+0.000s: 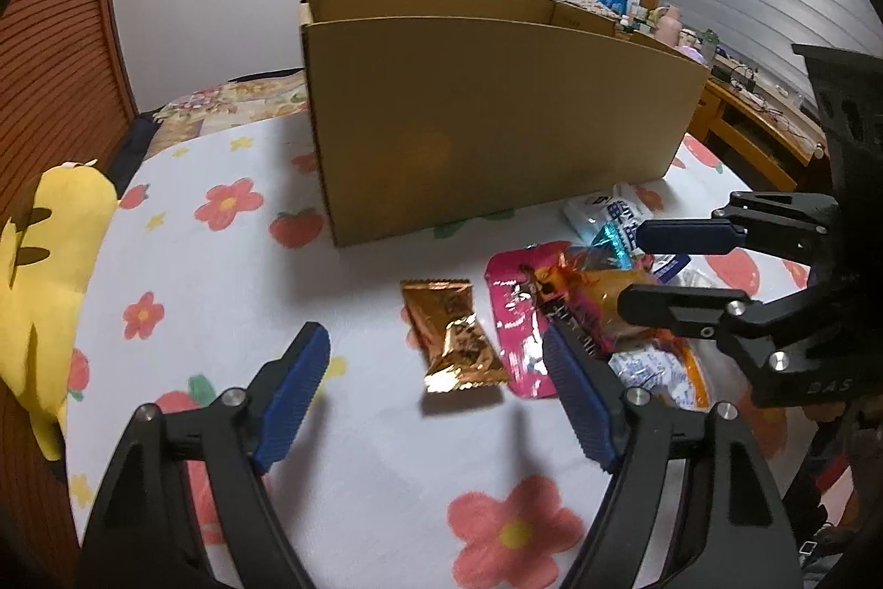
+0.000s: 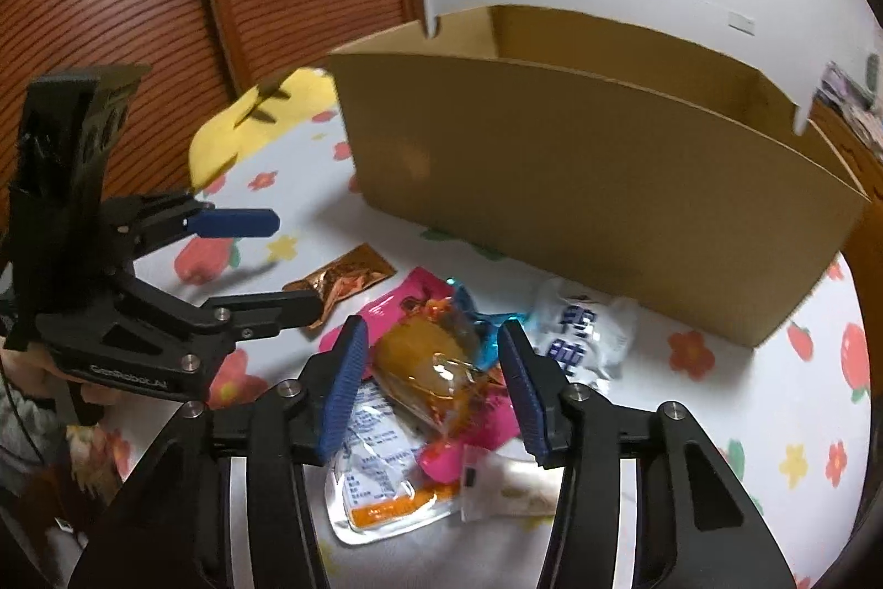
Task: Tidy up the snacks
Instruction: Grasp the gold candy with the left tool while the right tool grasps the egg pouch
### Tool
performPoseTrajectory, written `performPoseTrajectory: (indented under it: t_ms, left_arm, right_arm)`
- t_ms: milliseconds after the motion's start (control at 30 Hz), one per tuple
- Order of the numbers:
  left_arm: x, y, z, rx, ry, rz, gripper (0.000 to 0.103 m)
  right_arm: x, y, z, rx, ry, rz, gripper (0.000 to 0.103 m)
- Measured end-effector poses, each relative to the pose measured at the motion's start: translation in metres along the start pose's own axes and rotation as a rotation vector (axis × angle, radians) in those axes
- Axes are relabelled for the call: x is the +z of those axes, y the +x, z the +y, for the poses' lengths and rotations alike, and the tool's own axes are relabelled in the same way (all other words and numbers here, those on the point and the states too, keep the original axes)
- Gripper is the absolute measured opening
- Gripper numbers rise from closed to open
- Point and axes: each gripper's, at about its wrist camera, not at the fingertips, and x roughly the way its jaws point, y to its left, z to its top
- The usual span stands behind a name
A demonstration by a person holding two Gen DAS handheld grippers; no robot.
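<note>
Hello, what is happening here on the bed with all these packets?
A person is sorting snacks with a hand-held tool in each hand. The left tool is open around the small copper-coloured packet, not touching it. The right tool is open over the pile, either side of the clear-wrapped yellow snack on the pink packet. Nothing is gripped yet. The open cardboard box stands behind the snacks on the flowered sheet.

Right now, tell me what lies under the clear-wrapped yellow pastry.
The yellow pastry lies atop a pink packet, a teal wrapper and a white printed pouch. Anything beneath those is hidden.
</note>
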Motion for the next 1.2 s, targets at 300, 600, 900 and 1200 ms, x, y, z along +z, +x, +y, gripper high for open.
performPoseTrajectory:
  t_ms: [300, 600, 900, 1200]
  left_arm:
    - [-0.007, -0.006, 0.013, 0.012, -0.04, 0.012, 0.079]
    - [-0.008, -0.011, 0.016, 0.013, -0.047, 0.016, 0.079]
    - [-0.003, -0.004, 0.013, -0.016, -0.048, 0.012, 0.079]
    - [-0.006, 0.0, 0.005, -0.027, -0.036, 0.013, 0.079]
  right_arm:
    - [-0.001, 0.015, 0.004, 0.033, -0.062, 0.08, 0.052]
    - [-0.003, 0.015, 0.0, 0.054, -0.083, 0.107, 0.056]
    - [-0.005, 0.023, -0.001, 0.037, -0.095, 0.115, 0.058]
    - [-0.006, 0.025, -0.006, 0.018, -0.067, 0.091, 0.04]
